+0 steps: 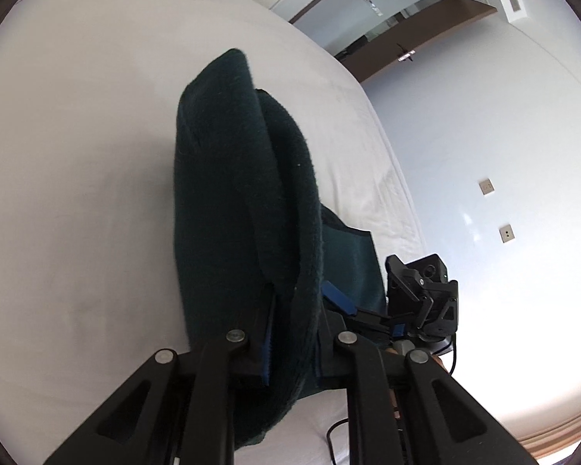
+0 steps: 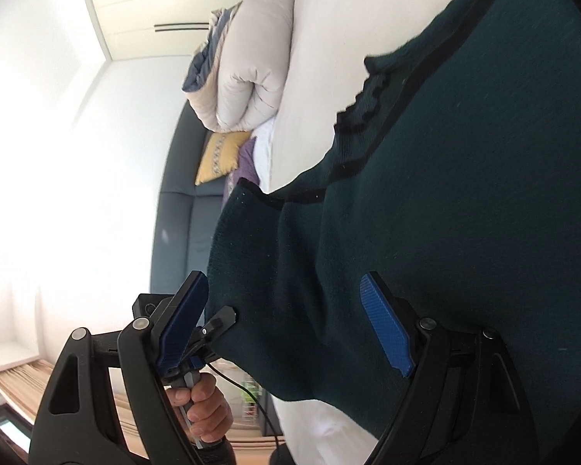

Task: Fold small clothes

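A dark green knit garment with black trim lies on the white bed. My left gripper is shut on a thick fold of the garment, and the cloth bulges out beyond the jaws. In the right wrist view the same garment spreads over the bed. My right gripper is open, its blue pads wide apart over the garment's edge, holding nothing. The right gripper also shows in the left wrist view, just right of the garment.
A rolled beige duvet lies at the head of the bed. A yellow cushion and a purple one rest on a grey sofa beside the bed. The bed edge and a wall with sockets are to the right.
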Action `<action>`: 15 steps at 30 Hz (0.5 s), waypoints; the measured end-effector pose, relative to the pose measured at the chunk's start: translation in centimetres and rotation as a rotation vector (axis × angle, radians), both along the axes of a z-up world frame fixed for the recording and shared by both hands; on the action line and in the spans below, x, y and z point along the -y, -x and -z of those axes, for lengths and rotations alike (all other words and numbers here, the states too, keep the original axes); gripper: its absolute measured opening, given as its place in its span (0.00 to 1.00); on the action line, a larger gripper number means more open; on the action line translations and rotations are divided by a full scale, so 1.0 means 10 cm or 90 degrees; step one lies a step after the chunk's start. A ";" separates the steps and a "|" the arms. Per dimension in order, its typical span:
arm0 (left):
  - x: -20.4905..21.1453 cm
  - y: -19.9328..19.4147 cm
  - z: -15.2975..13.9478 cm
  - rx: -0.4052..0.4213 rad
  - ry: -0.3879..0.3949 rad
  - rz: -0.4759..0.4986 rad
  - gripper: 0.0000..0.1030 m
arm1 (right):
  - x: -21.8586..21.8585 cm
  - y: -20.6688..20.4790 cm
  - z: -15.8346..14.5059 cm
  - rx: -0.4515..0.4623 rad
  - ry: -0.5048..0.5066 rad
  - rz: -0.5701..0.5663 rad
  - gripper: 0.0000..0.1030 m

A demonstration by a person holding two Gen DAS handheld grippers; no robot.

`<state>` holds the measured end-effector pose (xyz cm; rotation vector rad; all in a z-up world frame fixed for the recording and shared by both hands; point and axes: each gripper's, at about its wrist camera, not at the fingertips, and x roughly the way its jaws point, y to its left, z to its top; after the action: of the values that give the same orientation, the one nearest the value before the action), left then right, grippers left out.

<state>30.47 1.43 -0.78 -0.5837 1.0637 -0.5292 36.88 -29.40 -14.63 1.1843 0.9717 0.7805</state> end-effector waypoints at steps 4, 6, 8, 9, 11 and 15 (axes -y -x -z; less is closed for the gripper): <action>0.64 -0.05 0.07 0.008 -0.010 0.051 0.14 | 0.35 0.02 -0.01 0.000 -0.047 0.023 0.84; 0.92 -0.06 0.15 0.004 -0.018 0.070 0.14 | 0.50 0.02 -0.01 0.002 -0.073 0.030 0.88; 1.16 -0.06 0.24 0.005 -0.035 0.088 0.14 | 0.64 0.03 -0.03 0.010 -0.085 0.038 0.88; 1.29 -0.05 0.29 0.007 -0.047 0.099 0.14 | 0.70 0.03 -0.04 0.016 -0.088 0.043 0.89; 1.52 -0.01 0.38 0.006 -0.063 0.118 0.14 | 0.81 0.03 -0.05 0.018 -0.079 0.052 0.90; 1.74 0.04 0.56 0.005 -0.079 0.122 0.25 | 0.97 0.00 0.00 -0.002 -0.037 0.062 0.90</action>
<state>30.03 -15.94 -6.35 -0.3732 1.1428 -0.6266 36.83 -39.07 -14.63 1.2740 0.8915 0.7341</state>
